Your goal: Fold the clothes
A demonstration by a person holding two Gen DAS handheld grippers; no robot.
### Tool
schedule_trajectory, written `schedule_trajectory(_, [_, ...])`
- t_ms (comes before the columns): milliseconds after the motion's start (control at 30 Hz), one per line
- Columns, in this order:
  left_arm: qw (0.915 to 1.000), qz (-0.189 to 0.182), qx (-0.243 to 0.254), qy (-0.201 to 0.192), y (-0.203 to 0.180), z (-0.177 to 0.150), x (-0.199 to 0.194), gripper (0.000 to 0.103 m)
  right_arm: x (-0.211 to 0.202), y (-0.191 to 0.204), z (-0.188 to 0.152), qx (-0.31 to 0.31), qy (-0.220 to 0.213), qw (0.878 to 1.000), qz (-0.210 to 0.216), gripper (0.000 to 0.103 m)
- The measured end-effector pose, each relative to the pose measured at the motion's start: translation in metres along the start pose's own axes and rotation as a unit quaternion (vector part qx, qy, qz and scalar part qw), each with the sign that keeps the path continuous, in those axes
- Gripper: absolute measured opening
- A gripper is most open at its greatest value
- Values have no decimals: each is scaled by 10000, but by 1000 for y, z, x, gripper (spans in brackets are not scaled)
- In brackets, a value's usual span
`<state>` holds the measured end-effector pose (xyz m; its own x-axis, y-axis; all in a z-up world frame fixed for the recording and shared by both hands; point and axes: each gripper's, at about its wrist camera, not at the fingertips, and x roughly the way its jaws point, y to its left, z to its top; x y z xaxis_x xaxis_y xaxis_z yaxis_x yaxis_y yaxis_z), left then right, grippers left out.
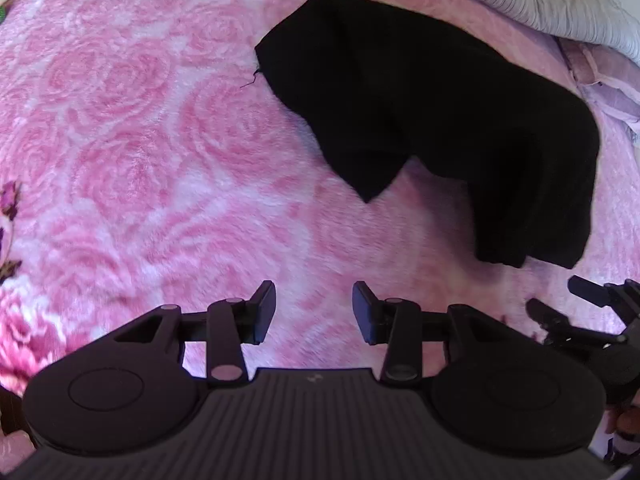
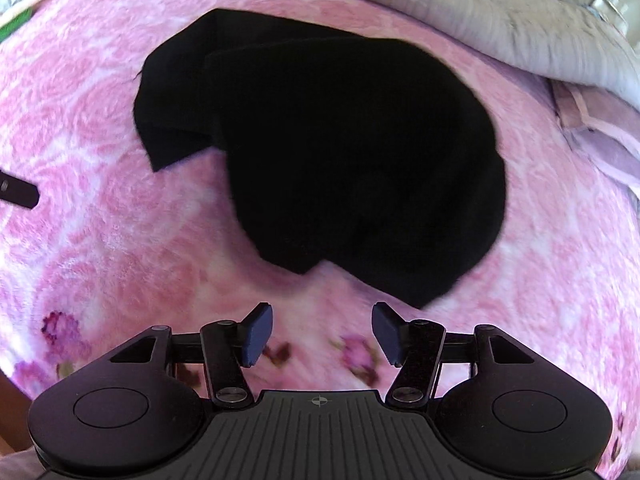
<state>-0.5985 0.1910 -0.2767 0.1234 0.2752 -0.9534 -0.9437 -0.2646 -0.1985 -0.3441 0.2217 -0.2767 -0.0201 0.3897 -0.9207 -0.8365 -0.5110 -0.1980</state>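
black garment (image 2: 344,160) lies crumpled on the pink rose blanket (image 1: 140,140), toward the far side, just short of the grey bedding (image 2: 500,20) bunched along the back edge. it's partly doubled over itself: one flap (image 1: 368,168) comes to a point toward the near side, and a second lobe (image 1: 532,220) hangs lower on the right in the left wrist view. likely dropped loose to be spread out first, so folding proper looks not yet started. too dark to tell sleeves from hem, so i can't say what kind of garment it is.

left gripper (image 1: 314,312) – jaws apart at a middling gap, nothing between them, only blanket under the pads. it sits on the near side of the cloth, not touching it, closest to the pointed flap.

right gripper (image 2: 322,334) – jaws wide, empty, also over bare blanket, with the garment's near edge (image 2: 416,300) just beyond its right fingertip. no contact that i can see.

both tools point steeply down at the bed, side by side; the right one's fingers (image 1: 588,292) show at the right edge of the left wrist view. open jaws and a steep angle fit a pinch on the near edge – my read: each takes one near corner.

a hand (image 1: 628,420) is partly visible behind the right tool.
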Motion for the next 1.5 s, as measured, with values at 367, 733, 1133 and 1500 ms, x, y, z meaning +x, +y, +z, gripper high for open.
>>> schedule_trajectory(367, [9993, -187, -315, -8, 34, 32, 35, 39, 61, 44, 4, -721, -965, 9867, -1090, 30])
schedule_trajectory(733, [9970, -399, -669, 23, 28, 39, 56, 39, 12, -82, 14, 659, -1327, 9831, -1076, 6])
schedule_trajectory(1133, [9748, -939, -1962, -490, 20, 89, 108, 22, 10, -109, 30, 583, -1294, 9848, -1004, 6])
schedule_trajectory(1500, [9621, -676, -1717, -2007, 62, 126, -10, 0, -82, -139, 53, 691, -2046, 9688, -1218, 5])
